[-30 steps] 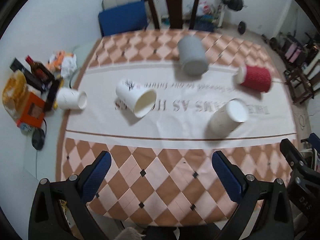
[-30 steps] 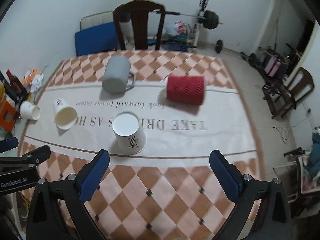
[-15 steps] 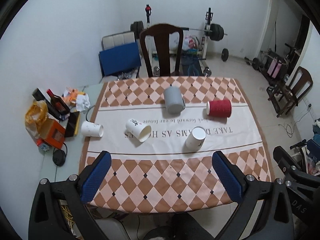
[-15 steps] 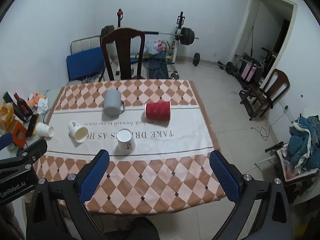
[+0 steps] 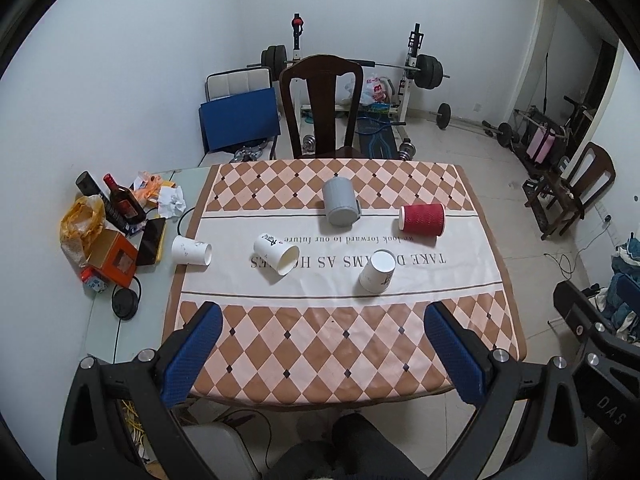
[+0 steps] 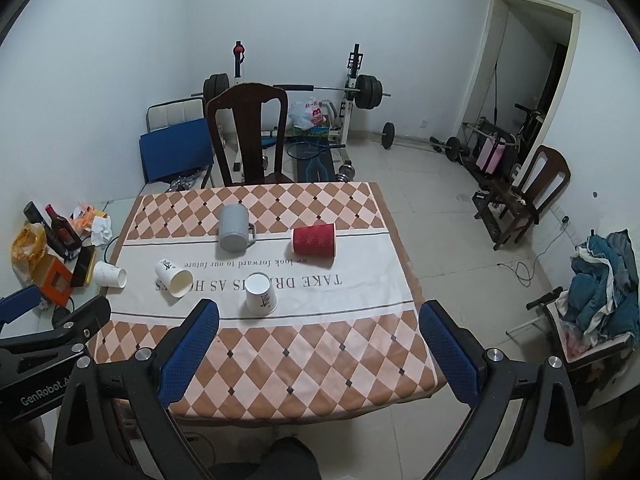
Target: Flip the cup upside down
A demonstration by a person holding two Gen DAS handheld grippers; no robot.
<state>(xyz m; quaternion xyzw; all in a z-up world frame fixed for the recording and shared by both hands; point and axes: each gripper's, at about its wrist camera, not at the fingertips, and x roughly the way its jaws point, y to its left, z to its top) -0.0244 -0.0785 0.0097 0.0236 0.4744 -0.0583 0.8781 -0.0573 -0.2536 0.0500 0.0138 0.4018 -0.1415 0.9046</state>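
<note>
Several cups sit on the checkered tablecloth (image 5: 320,344). A white paper cup (image 5: 377,271) (image 6: 261,294) stands upside down near the middle. A white cup (image 5: 276,258) (image 6: 173,282) lies on its side. Another white cup (image 5: 191,251) (image 6: 110,274) lies at the cloth's left edge. A red ribbed cup (image 5: 423,219) (image 6: 314,240) lies on its side. A grey mug (image 5: 339,207) (image 6: 234,228) stands upside down. My left gripper (image 5: 320,352) and right gripper (image 6: 320,350) are open and empty, high above the table's near edge.
A bottle (image 5: 122,204), orange box (image 5: 114,258), bag and crumpled paper clutter the table's left side. A dark wooden chair (image 5: 322,108) stands behind the table. Weights and a barbell rack (image 5: 416,68) line the back wall. Another chair (image 6: 528,192) stands right.
Both grippers have pulled up and back from the table; the cups look much smaller. No cup has moved.
</note>
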